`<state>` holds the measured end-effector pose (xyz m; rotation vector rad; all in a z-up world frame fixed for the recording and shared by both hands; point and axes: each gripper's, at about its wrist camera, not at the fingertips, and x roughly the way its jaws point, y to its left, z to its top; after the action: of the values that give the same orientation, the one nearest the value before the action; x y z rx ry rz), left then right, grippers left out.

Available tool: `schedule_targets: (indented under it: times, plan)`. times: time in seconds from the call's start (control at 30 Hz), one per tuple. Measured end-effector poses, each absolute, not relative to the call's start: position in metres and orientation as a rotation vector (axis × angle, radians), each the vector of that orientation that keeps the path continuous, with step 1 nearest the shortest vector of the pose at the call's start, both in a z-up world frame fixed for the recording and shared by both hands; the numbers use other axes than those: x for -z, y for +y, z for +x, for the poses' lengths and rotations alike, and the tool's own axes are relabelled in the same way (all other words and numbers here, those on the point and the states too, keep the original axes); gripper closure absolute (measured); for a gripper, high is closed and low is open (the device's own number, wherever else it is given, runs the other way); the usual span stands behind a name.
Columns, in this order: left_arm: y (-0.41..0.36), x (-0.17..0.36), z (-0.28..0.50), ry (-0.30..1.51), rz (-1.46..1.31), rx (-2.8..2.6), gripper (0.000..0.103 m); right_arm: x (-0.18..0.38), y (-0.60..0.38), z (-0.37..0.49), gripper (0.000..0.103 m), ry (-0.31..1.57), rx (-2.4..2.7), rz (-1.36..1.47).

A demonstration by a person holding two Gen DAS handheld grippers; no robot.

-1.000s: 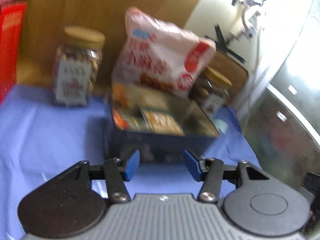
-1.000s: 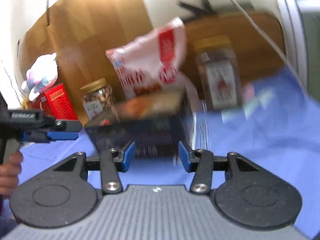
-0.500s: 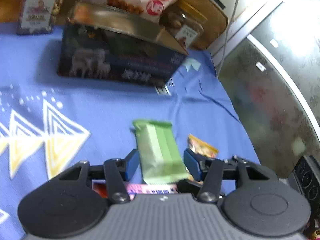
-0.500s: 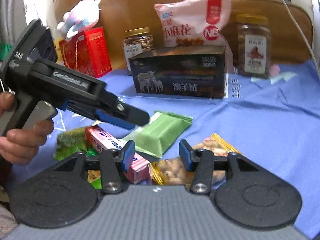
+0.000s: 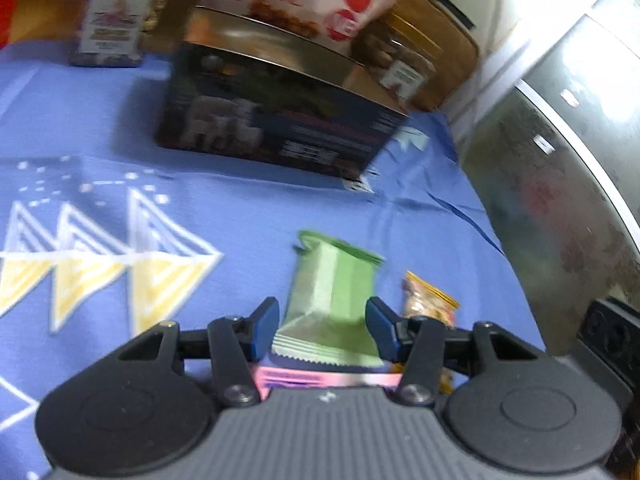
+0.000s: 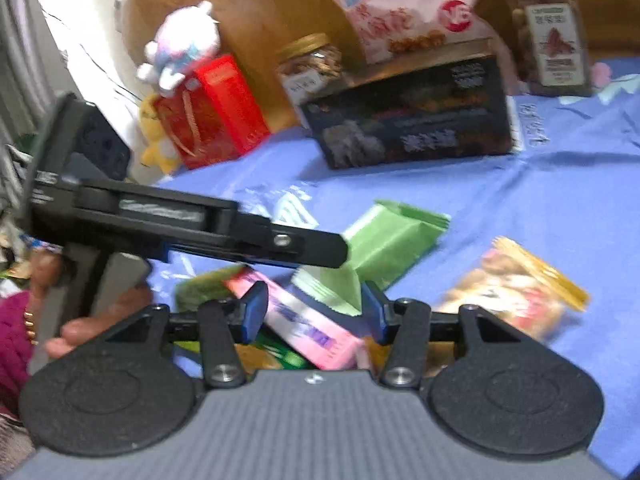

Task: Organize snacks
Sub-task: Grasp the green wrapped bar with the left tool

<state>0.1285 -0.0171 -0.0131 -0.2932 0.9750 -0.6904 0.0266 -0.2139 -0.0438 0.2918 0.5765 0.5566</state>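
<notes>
A light green snack packet lies on the blue cloth, and my left gripper straddles its near end. The jaws are closing, the packet between them, with no clear press on it. In the right wrist view the left gripper reaches in from the left over the green packet. My right gripper hovers over a pink box, jaws opening and holding nothing. A yellow-edged peanut bag lies to the right. The pink box shows under the left fingers.
A dark open box stands at the back with a pink snack bag leaning behind it and a jar on each side. A red box and plush toy sit back left. More green wrappers lie near the person's hand.
Both views tipped down from the dark box at the back to the loose snacks in front. The left gripper has come down over the green packet; the right now hangs over the pink box.
</notes>
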Motion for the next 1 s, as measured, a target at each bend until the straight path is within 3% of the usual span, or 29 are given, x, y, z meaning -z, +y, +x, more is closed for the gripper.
schedule_targets:
  times: [0.3, 0.67, 1.0]
  plan:
    - [0.017, 0.014, 0.139, 0.975, -0.399, 0.651, 0.056, 0.04, -0.205, 0.03, 0.05, 0.563, -0.558, 0.247]
    - [-0.004, 0.023, 0.142, 1.015, -0.399, 0.758, 0.056, 0.043, -0.216, 0.048, 0.053, 0.624, -0.468, 0.219]
    - [-0.001, 0.032, 0.155, 1.038, -0.529, 0.756, 0.054, 0.046, -0.177, 0.057, 0.046, 0.542, -0.38, -0.021]
